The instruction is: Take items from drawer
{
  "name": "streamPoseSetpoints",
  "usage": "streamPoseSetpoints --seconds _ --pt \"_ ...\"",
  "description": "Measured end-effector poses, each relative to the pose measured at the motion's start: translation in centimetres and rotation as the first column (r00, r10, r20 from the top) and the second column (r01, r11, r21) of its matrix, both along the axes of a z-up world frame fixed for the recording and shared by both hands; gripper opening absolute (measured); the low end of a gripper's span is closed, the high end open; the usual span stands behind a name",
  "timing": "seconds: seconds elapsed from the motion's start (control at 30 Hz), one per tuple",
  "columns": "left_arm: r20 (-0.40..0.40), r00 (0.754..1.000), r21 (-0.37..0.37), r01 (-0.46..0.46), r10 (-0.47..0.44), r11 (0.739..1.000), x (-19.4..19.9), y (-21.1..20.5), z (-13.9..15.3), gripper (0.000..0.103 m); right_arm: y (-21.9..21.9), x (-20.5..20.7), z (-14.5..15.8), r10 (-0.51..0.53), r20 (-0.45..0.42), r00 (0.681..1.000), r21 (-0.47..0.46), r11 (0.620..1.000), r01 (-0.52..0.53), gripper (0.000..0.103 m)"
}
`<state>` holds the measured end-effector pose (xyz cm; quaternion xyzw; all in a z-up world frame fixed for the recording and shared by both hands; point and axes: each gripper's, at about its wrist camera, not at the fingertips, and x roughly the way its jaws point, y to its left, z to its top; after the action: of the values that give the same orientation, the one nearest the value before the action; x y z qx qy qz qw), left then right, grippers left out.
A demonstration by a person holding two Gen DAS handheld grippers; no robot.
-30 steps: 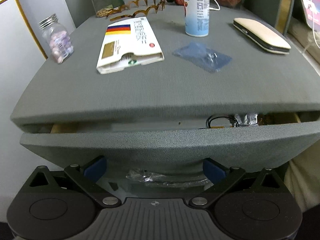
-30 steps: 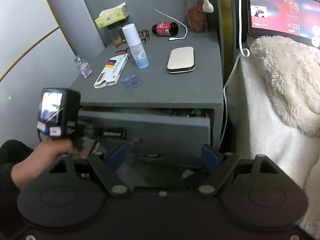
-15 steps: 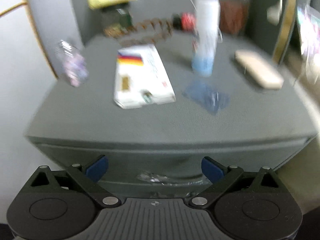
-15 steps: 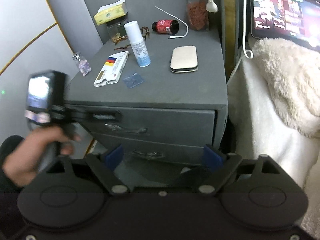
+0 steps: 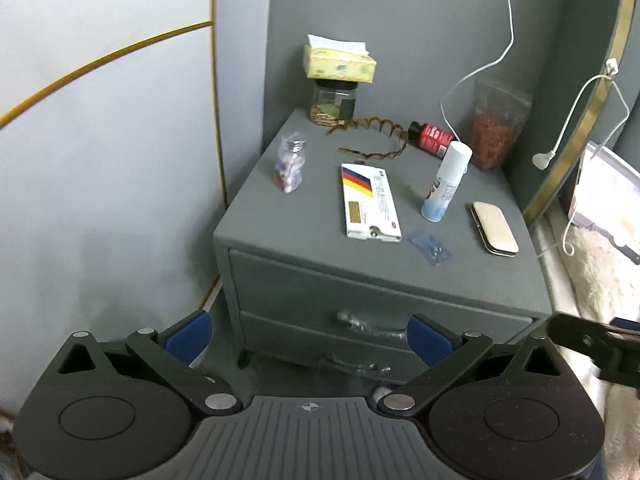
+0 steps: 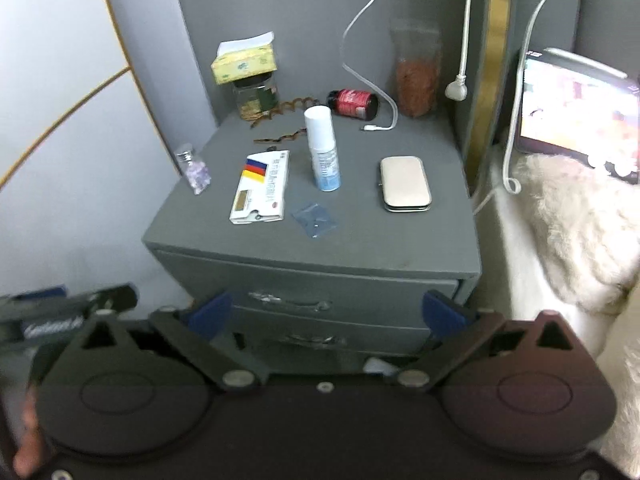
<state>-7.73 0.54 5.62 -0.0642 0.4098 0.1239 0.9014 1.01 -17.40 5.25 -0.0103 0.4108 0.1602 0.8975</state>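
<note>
Drawer (image 6: 312,284) shut flush; both tools stand clear, empty.

A bedroom at home: a grey nightstand (image 6: 360,256) with two shut drawers stands beside a bed with a fluffy cream blanket (image 6: 568,232) at 3 o'clock (a charging cable (image 6: 372,80) and tissue box (image 6: 244,60) on top, toward 12).
</note>
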Motion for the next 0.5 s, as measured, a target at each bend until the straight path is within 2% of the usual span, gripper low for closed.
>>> streamPoseSetpoints --seconds 0.07,0.17,0.4,0.5 --pt "-0.001 1.0 0.024 0.021 -0.021 0.999 -1.1 -0.6 0.2 0.103 0.1 -1.4 -0.4 0.018 0.027 0.999 0.018 1.0 -0.019 0.103" --pt "0.013 0.999 0.041 0.047 -0.048 0.998 -0.8 -0.7 0.9 0.103 0.4 -2.2 -0.9 0.025 0.071 0.997 -0.057 0.998 -0.021 0.103" --pt "0.013 0.996 0.098 0.081 -0.083 0.992 -4.0 -2.0 0.9 0.103 -0.3 -1.0 -0.8 -0.006 0.04 0.999 -0.03 1.0 0.007 0.103" --pt "0.015 0.997 0.11 0.078 -0.08 0.991 -2.6 -1.9 1.0 0.103 -0.4 -1.0 -1.0 -0.005 0.031 1.0 -0.03 1.0 0.006 0.103"
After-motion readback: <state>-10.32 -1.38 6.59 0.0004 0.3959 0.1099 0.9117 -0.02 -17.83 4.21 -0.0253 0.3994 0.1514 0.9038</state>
